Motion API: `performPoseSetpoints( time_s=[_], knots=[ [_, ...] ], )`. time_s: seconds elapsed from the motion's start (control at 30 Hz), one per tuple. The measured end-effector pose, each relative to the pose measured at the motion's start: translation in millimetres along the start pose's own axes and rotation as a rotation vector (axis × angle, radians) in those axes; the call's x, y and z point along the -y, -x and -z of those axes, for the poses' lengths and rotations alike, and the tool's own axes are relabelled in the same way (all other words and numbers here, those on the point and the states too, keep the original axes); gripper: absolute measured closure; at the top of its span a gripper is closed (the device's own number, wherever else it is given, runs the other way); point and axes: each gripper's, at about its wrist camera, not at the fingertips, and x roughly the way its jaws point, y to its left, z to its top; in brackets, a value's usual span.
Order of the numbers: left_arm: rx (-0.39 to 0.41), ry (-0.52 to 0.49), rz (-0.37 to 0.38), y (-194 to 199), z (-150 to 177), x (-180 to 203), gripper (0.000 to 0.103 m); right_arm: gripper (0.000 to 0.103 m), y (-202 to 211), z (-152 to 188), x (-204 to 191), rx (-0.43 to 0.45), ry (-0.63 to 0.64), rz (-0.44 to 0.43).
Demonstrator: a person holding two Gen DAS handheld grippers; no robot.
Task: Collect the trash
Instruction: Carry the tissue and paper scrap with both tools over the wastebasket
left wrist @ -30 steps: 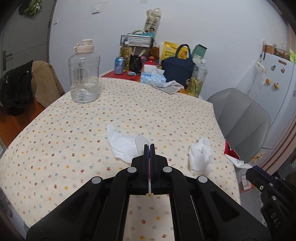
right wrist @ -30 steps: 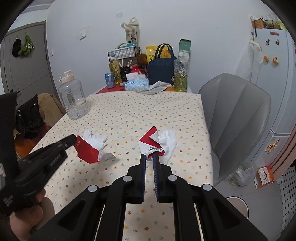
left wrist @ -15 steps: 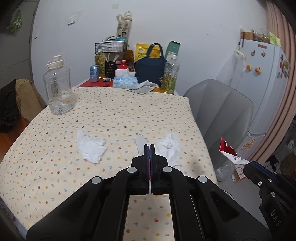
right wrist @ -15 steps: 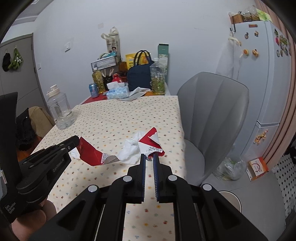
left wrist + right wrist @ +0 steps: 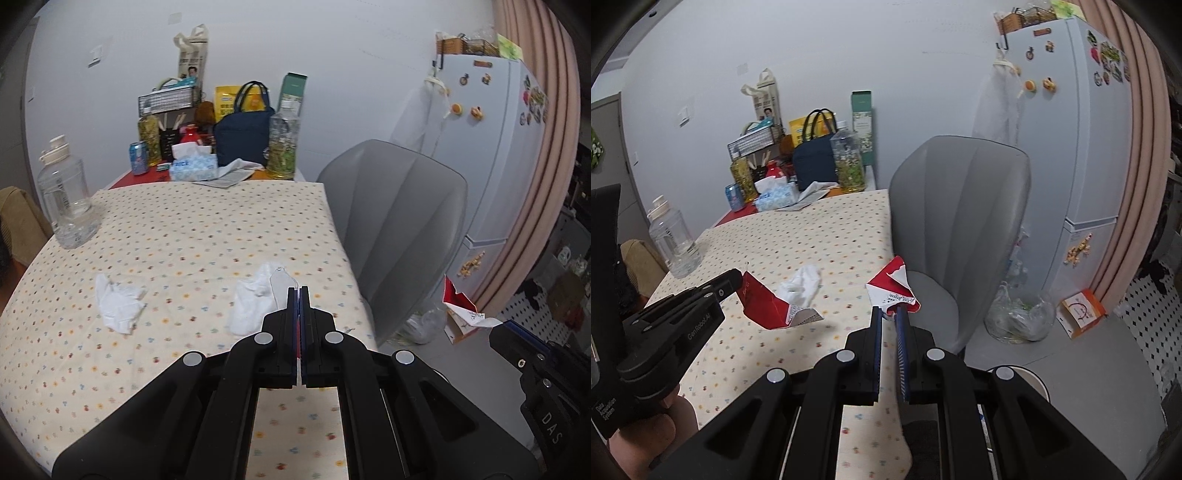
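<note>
Jaws pinch red cartons; left gripper (image 5: 738, 277) reads "GenRoboLAI", right gripper (image 5: 496, 326) "DAS".

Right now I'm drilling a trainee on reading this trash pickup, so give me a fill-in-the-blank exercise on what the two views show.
1. Each claw is shut on a torn ____ and white carton piece: left claw, right claw.
2. Two crumpled white ____ lie on the dotted tablecloth.
3. The chair beside the table is ____ in colour.
4. The clear water jug stands ____.

Missing words: red; tissues; grey; upright
</note>
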Motion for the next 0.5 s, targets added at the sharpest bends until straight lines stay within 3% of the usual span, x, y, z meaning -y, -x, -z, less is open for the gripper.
performPoseSetpoints(
  time_s=[0.5],
  knots=[
    [-0.047, -0.118, 0.102, -27, 3, 84, 0.101, 0.094, 0, 8, 80, -0.011, -0.114, 0.105]
  ],
)
